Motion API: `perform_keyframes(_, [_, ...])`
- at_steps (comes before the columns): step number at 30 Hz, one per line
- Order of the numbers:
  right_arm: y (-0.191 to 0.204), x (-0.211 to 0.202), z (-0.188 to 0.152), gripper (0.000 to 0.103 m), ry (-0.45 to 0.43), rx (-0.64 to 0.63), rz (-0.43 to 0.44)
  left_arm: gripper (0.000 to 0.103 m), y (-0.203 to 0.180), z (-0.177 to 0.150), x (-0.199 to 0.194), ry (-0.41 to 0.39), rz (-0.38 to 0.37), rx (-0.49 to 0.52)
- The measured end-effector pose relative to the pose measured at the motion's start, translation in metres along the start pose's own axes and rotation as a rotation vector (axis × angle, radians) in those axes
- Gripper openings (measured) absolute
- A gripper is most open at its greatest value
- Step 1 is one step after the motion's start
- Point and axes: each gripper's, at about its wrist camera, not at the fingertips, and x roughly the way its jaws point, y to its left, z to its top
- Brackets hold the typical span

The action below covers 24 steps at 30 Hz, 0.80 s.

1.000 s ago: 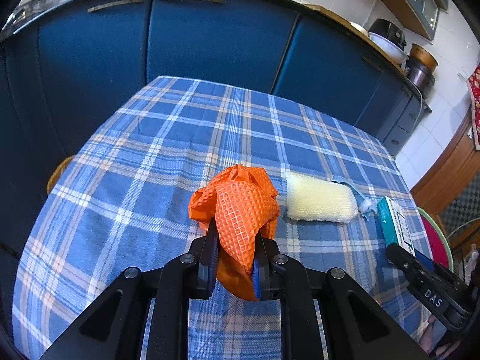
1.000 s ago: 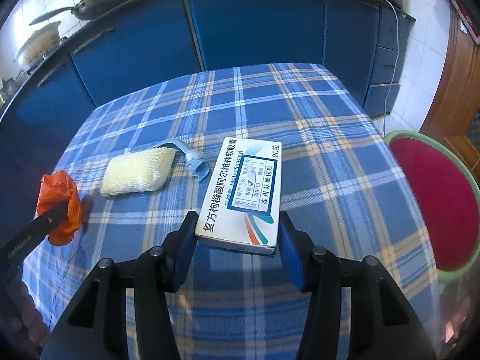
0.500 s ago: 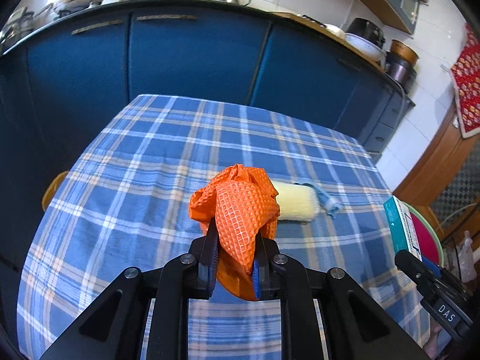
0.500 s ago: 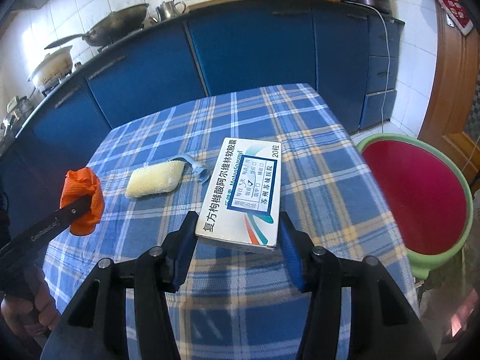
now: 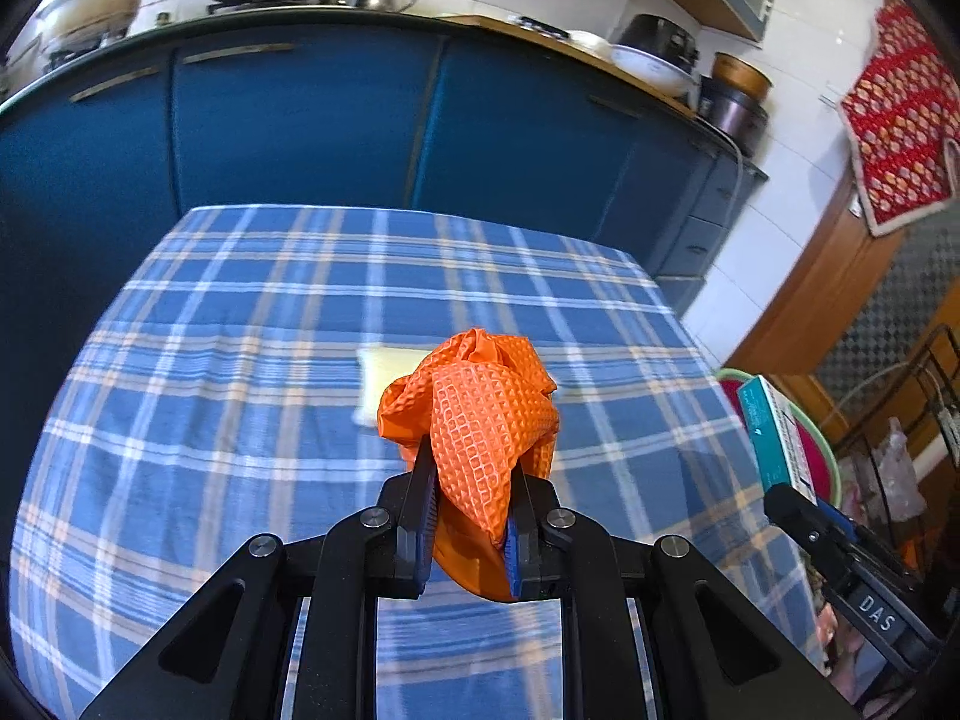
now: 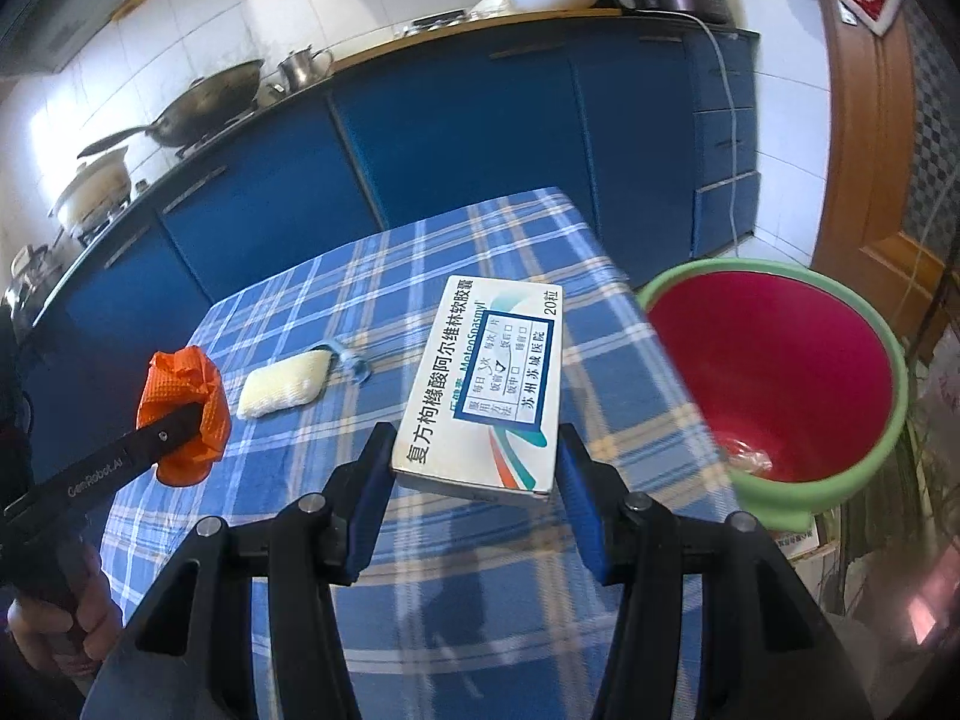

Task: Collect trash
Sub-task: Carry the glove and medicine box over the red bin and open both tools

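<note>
My left gripper (image 5: 471, 516) is shut on a crumpled orange waffle cloth (image 5: 480, 414) and holds it above the blue plaid table; the cloth also shows in the right wrist view (image 6: 186, 414). My right gripper (image 6: 474, 468) is shut on a white medicine box (image 6: 489, 384) with Chinese print, lifted off the table; the box also shows in the left wrist view (image 5: 774, 438). A red basin with a green rim (image 6: 840, 480) stands right of the table, below the box's right side, with a bit of wrapper inside. A pale yellow sponge (image 6: 285, 384) and a small blue plastic piece (image 6: 348, 363) lie on the table.
The blue plaid tablecloth (image 5: 240, 420) covers the table (image 6: 480, 588). Blue kitchen cabinets (image 5: 300, 132) run behind it, with a wok (image 6: 198, 114) and pots on the counter. A wooden door (image 6: 870, 180) is at the right. The sponge in the left wrist view (image 5: 390, 375) is partly hidden behind the cloth.
Both grippers have risen and swung right, carrying the cloth and the box. The box is off the table and the red basin has come closer in the right wrist view.
</note>
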Motion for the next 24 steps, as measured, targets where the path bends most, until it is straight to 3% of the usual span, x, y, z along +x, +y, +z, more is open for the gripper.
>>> perform_keyframes(24, [-0.12, -0.02, 0.009, 0.055, -0.081, 0.181, -0.117, 0.018, -0.146, 0.003, 0.053, 0.097, -0.217, 0.235])
